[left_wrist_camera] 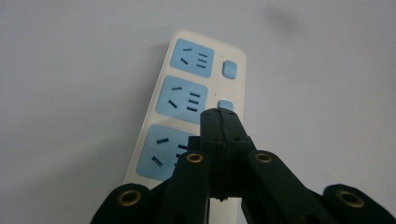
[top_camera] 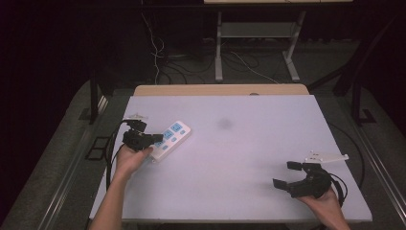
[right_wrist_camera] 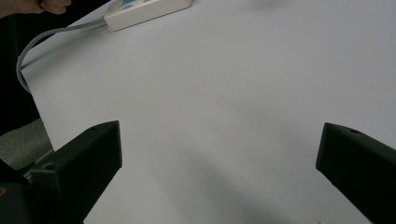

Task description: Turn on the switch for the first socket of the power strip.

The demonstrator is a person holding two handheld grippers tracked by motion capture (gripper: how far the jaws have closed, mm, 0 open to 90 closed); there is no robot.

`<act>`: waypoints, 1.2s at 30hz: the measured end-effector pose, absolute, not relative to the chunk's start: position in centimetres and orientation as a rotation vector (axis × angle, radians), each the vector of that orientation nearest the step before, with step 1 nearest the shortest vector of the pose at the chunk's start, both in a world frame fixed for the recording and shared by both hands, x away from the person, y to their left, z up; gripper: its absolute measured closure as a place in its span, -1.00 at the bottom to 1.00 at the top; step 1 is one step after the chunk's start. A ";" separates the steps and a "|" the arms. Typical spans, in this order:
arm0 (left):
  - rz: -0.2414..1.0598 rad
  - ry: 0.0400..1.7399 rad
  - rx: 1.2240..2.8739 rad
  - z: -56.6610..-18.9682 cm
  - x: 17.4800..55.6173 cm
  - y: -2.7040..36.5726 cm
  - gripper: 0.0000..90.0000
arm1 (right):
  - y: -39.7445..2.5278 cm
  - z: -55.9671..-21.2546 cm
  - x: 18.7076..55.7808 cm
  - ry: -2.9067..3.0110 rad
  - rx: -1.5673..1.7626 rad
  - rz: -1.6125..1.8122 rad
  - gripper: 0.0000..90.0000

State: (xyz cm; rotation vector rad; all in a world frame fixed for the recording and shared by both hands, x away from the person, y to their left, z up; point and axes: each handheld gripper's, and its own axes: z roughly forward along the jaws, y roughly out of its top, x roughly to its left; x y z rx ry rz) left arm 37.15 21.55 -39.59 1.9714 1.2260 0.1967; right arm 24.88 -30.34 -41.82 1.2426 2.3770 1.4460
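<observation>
A pale grey-white desk (top_camera: 249, 158) is seen across the middle of the high view, with a strip of wooden edge exposed along its far side. A white power strip (top_camera: 171, 137) with three blue socket panels and small blue switches is laid flat and diagonally at the left of the desk top, and its grey cord (right_wrist_camera: 35, 44) is led off the desk edge at the upper left of the right gripper view. A faint dark smudge (top_camera: 224, 124) is seen on the surface above centre.

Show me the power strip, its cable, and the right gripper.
power strip (left_wrist_camera: 187, 100), left gripper view, middle blue socket.
cable (right_wrist_camera: 35, 44), right gripper view, grey bend.
right gripper (top_camera: 288, 173), high view, between its open fingers.
</observation>
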 end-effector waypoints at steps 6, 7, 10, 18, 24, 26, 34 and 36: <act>0.225 1.220 1.960 -38.7 36.3 21.9 0.99 | -30.4 -41.8 24.8 2.371 1.242 1.452 -1.00; 0.229 1.223 1.956 -38.5 36.2 22.0 0.99 | -30.4 -41.8 24.9 2.371 1.243 1.451 -1.00; 0.244 1.228 1.942 -38.1 35.8 22.4 0.99 | -30.5 -41.8 24.9 2.370 1.243 1.451 -1.00; 0.273 1.235 1.874 -37.0 34.4 23.2 0.99 | -30.6 -41.8 24.9 2.364 1.249 1.454 -1.00; 0.279 1.221 1.804 -36.9 32.9 23.9 0.98 | -30.6 -41.8 24.9 2.363 1.249 1.453 -1.00; 0.279 1.216 1.787 -37.0 32.3 24.1 0.98 | -30.6 -41.8 24.9 2.363 1.249 1.452 -1.00; 0.284 1.198 1.752 -37.5 30.4 24.4 0.98 | -30.6 -41.8 24.9 2.362 1.253 1.451 -1.00; 0.284 1.189 1.749 -37.6 30.0 24.4 0.98 | -30.6 -41.8 24.9 2.361 1.253 1.451 -1.00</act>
